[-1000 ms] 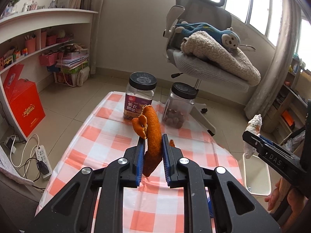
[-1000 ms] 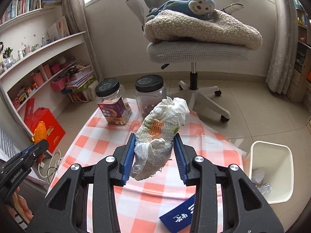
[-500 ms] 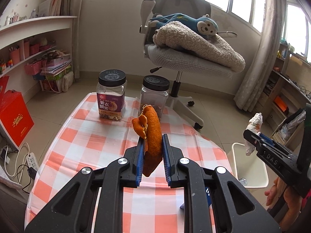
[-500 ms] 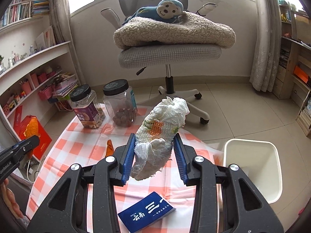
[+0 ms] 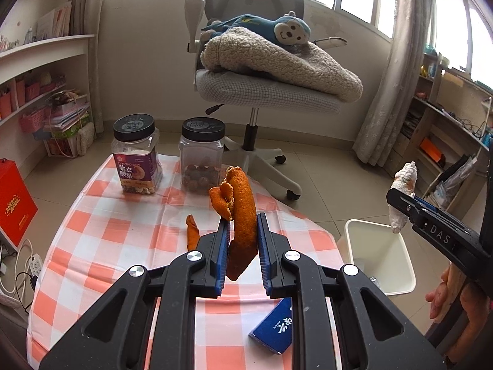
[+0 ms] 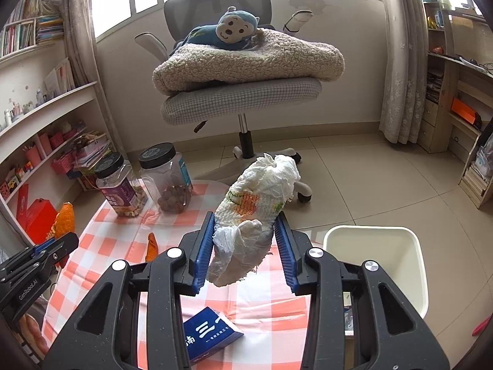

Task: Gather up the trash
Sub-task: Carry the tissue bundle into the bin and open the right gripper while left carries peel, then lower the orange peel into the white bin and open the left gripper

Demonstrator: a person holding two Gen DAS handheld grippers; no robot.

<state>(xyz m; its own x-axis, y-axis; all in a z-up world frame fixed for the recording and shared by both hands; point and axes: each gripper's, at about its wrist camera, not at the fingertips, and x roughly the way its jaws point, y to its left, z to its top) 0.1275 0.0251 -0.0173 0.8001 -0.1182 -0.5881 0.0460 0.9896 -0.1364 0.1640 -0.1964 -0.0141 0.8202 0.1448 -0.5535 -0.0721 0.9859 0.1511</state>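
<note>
Right now the left gripper (image 5: 243, 240) squeezes an orange peel (image 5: 242, 215), and the right gripper (image 6: 246, 243) pinches a crumpled tissue (image 6: 255, 203) between half-open jaws. Both are held up high so they can drop into the white bin (image 6: 419, 265) beside the table (image 5: 123, 246).

Your right gripper (image 6: 245, 246): blue pads clamped on a crumpled white tissue wad (image 6: 257, 215), held above the checked table (image 6: 101, 246). White bin (image 6: 376, 262) beside the table. Your left gripper (image 6: 61, 240): orange peel (image 6: 65, 219) pinched. Also on the table: peel scrap (image 6: 151, 246), blue booklet (image 6: 209, 336), two jars (image 6: 168, 182).
</note>
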